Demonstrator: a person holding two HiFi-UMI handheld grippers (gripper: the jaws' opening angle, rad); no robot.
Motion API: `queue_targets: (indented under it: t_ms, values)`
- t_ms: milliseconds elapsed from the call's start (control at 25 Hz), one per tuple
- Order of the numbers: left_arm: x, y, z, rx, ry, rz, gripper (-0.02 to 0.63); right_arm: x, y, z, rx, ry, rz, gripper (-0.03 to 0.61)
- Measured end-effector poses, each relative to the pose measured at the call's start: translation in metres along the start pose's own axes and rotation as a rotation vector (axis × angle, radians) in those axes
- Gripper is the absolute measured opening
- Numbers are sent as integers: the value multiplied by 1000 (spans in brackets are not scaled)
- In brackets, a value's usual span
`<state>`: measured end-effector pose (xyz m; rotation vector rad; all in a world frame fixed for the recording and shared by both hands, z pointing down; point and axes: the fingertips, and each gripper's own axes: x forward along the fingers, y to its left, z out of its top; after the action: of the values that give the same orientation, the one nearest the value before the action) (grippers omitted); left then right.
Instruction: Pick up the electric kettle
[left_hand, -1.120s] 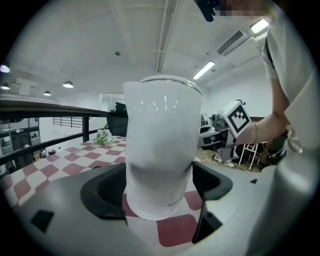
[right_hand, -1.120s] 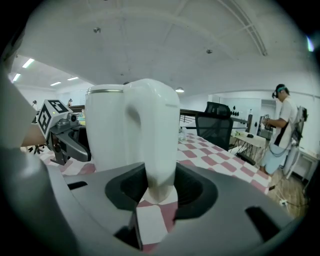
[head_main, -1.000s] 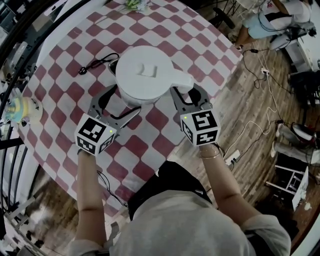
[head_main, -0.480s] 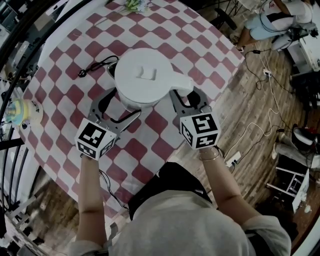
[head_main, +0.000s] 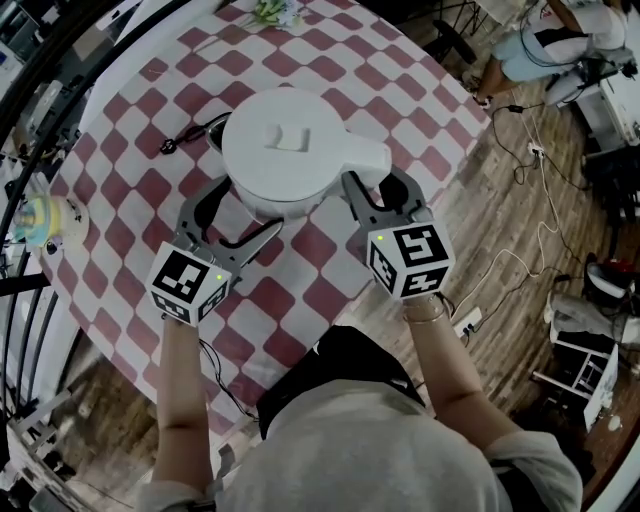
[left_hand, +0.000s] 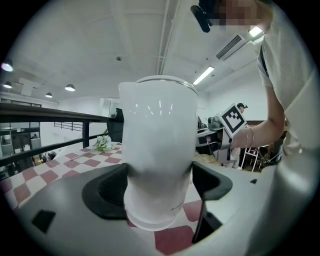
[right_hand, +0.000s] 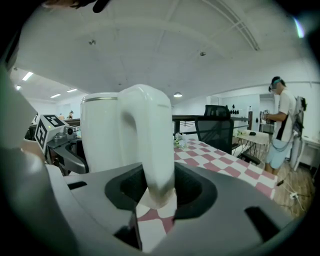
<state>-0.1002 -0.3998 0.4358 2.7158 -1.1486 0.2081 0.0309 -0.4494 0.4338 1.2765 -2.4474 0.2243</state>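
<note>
The white electric kettle (head_main: 285, 150) hangs above the red-and-white checked table (head_main: 330, 90), held from both sides. My left gripper (head_main: 245, 205) is shut on the lower body of the kettle (left_hand: 157, 150), whose wall fills the gap between the left gripper's (left_hand: 160, 195) dark pads. My right gripper (head_main: 378, 185) has the kettle's curved handle (right_hand: 150, 145) between its jaws. Those jaws are opening slightly, with the pads of the right gripper (right_hand: 160, 192) still against the handle. The kettle's underside is hidden.
A black power cord with a plug (head_main: 185, 135) lies on the table left of the kettle. Flowers (head_main: 268, 10) sit at the far edge. A dark railing runs along the left, and a black chair (right_hand: 217, 132) and a standing person (right_hand: 282, 125) are beyond the table.
The kettle and both grippers have shifted only slightly, and the kettle looks a touch larger in the head view. Both grips look the same.
</note>
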Motion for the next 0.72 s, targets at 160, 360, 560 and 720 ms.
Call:
queue_targets:
  t_ms: [160, 360, 560, 720]
  values:
    - [-4, -5, 14, 21, -15, 10, 411, -8, -1, 11, 2, -23, 11, 149]
    - [-11, -18, 33, 31, -42, 33, 411, -23, -2, 26, 12, -60, 19, 149]
    - [-21, -34, 54, 35, -67, 67, 410, -41, -2, 45, 8, -101, 42, 149]
    - [-29, -47, 66, 33, -84, 97, 410, -56, -1, 59, -8, -135, 58, 151]
